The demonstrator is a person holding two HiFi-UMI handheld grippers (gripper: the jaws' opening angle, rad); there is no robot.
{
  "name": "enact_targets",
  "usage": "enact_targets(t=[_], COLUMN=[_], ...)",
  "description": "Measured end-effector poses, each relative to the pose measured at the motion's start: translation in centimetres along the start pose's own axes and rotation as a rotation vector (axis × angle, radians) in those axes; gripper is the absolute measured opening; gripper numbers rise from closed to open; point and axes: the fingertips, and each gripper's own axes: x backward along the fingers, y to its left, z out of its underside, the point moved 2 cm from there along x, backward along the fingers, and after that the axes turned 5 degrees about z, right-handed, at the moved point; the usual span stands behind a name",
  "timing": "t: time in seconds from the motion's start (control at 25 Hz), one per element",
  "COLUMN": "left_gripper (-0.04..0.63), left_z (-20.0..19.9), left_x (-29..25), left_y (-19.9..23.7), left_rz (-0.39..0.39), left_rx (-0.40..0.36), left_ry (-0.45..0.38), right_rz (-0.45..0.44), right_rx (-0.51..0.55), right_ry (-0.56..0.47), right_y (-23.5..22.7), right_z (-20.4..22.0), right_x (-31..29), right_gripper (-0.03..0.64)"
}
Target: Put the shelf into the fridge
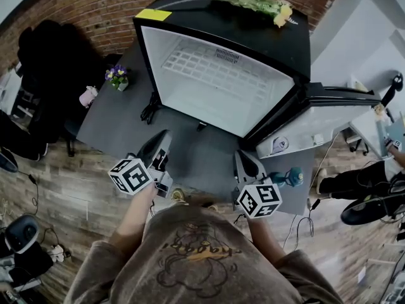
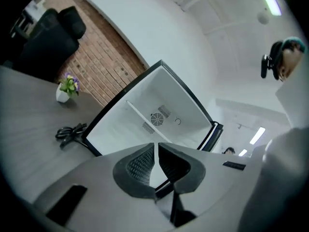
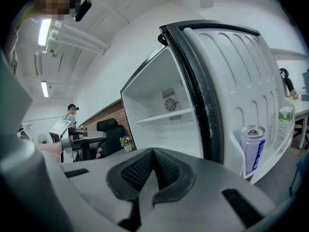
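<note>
The fridge (image 1: 278, 49) stands open on the counter (image 1: 120, 122), its door (image 3: 241, 81) swung to its right. The shelf (image 3: 161, 116) sits inside the fridge, level across the back wall by the fan (image 3: 169, 103). In front of the fridge opening and clear of it, the left hand-held gripper (image 2: 155, 151) has its jaws all but together on nothing, and the right hand-held gripper (image 3: 153, 156) is closed and empty. A can (image 3: 252, 149) stands in the fridge door, and a cable (image 2: 70, 132) lies by the fridge's left corner.
</note>
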Motion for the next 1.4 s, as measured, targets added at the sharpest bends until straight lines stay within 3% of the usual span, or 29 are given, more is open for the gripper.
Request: enact_targets(t=[0.4, 0.72, 1.08, 1.4], left_gripper=[0.044, 0.043, 0.044, 0.043], left_z=[0.7, 2.2, 2.9, 3.4], left_x=[0.3, 0.6, 1.1, 1.1], left_y=[0.6, 1.5, 1.6, 1.0], left_rz=[-0.071, -0.117, -0.137, -0.122], left_rx=[-0.368, -0.561, -0.601, -0.556], left_ry=[0.057, 0.113, 0.130, 0.121], right_rz=[0.025, 0.039, 0.053, 0.053], right_rx=[0.009, 0.017, 0.027, 0.042], right_ry=[0.019, 0.021, 0.029, 0.020], right_y=[-0.9, -1.1, -1.4, -1.2], right_z=[0.9, 1.5, 2.3, 2.1], right_x=[-0.2, -0.3, -0.1, 0.0], right_gripper=[-0.002, -0.002, -0.002, -0.002])
